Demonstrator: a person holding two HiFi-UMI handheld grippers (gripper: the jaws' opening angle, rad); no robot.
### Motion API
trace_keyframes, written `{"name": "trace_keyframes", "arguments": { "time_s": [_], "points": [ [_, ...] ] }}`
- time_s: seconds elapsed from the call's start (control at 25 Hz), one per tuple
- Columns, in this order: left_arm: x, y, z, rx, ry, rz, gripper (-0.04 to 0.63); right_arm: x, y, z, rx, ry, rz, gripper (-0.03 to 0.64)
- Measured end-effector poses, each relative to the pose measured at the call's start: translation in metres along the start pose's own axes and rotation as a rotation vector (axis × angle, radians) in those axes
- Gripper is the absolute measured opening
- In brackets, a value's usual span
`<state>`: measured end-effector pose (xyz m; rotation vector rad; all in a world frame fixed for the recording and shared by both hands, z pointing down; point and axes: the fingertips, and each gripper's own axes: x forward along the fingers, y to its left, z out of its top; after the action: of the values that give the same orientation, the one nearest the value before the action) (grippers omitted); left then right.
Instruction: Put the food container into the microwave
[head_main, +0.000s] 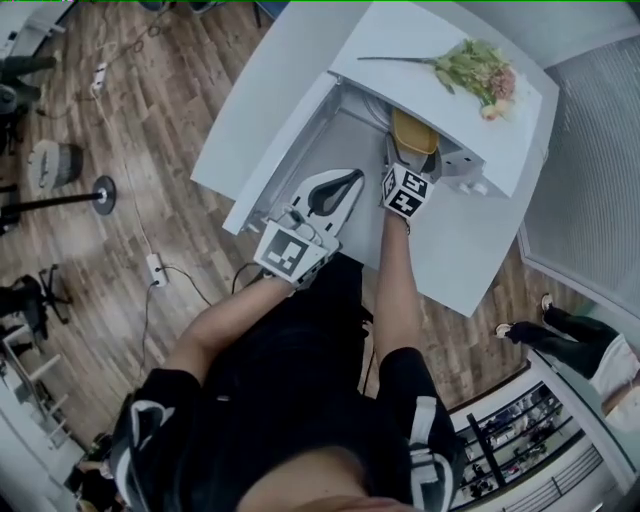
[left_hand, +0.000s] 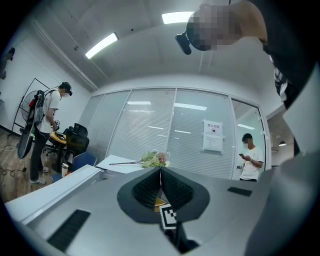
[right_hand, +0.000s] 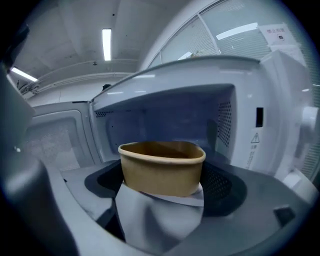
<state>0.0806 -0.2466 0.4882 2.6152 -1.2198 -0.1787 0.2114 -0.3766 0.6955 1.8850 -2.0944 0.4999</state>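
A tan paper food container (head_main: 413, 133) (right_hand: 162, 167) sits between the jaws of my right gripper (head_main: 411, 155) (right_hand: 162, 186), which is shut on it. It hangs at the mouth of the white microwave (head_main: 400, 40), just in front of the lit cavity (right_hand: 170, 120). The microwave door (head_main: 300, 150) (right_hand: 50, 145) stands open to the left. My left gripper (head_main: 350, 180) (left_hand: 160, 172) is shut with nothing in it, low beside the door and left of the right gripper. In the left gripper view a sliver of the container (left_hand: 159, 202) shows behind the jaws.
A bunch of flowers (head_main: 478, 72) (left_hand: 154, 159) lies on the microwave top. The microwave stands on a white table (head_main: 460, 250). One person (left_hand: 47, 130) stands at a desk far left, another (left_hand: 248, 157) by the glass wall. Cables and stands lie on the wooden floor (head_main: 120, 150).
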Motion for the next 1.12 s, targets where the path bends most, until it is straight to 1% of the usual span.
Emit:
{"name": "trace_keyframes", "arguments": {
  "time_s": [0.2, 0.56, 0.92, 1.12],
  "points": [
    [0.012, 0.016, -0.007, -0.019, 0.006, 0.011, 0.023, 0.039, -0.009, -0.005, -0.013, 0.028, -0.013, 0.497],
    [0.016, 0.03, -0.012, -0.03, 0.019, 0.017, 0.023, 0.069, -0.012, -0.022, -0.046, 0.124, -0.025, 0.499],
    [0.005, 0.031, -0.016, -0.052, 0.027, 0.018, 0.023, 0.069, -0.01, -0.032, -0.047, 0.168, -0.026, 0.5],
    [-0.011, 0.023, -0.008, -0.052, 0.013, -0.001, 0.023, 0.04, -0.005, -0.036, -0.034, 0.172, -0.052, 0.5]
  ]
}}
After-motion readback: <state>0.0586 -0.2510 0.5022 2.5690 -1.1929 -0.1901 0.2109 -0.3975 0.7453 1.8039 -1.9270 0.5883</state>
